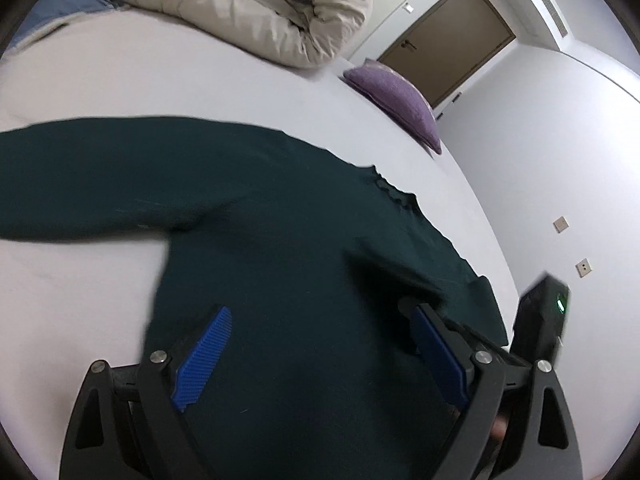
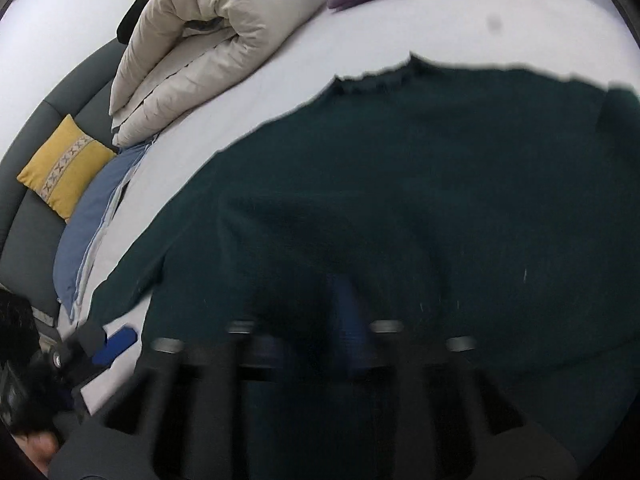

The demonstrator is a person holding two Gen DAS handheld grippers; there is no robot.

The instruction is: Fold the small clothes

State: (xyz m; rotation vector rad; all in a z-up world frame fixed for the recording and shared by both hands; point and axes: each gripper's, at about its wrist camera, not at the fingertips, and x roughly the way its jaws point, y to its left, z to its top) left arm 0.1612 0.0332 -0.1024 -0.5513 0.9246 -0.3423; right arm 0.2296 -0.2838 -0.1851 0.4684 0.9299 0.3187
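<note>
A dark green sweater (image 1: 280, 208) lies spread flat on the white bed (image 1: 200, 80), one sleeve stretched out to the left in the left wrist view. My left gripper (image 1: 320, 314) hovers over the sweater's body, its blue pads (image 1: 204, 356) wide apart and nothing between them. The right gripper's black body (image 1: 540, 320) shows by the sweater's right edge. In the right wrist view the sweater (image 2: 400, 180) fills the frame. My right gripper (image 2: 306, 332) is smeared by motion there, its blue pads standing apart just over the cloth. The left gripper (image 2: 108, 338) appears at that view's lower left.
A rolled beige duvet (image 1: 248, 8) lies at the far side of the bed, with a purple pillow (image 1: 396, 96) beside it. A yellow cushion (image 2: 64, 168) and a blue pillow (image 2: 92, 224) rest against the grey headboard (image 2: 28, 248). A brown door (image 1: 448, 44) stands beyond the bed.
</note>
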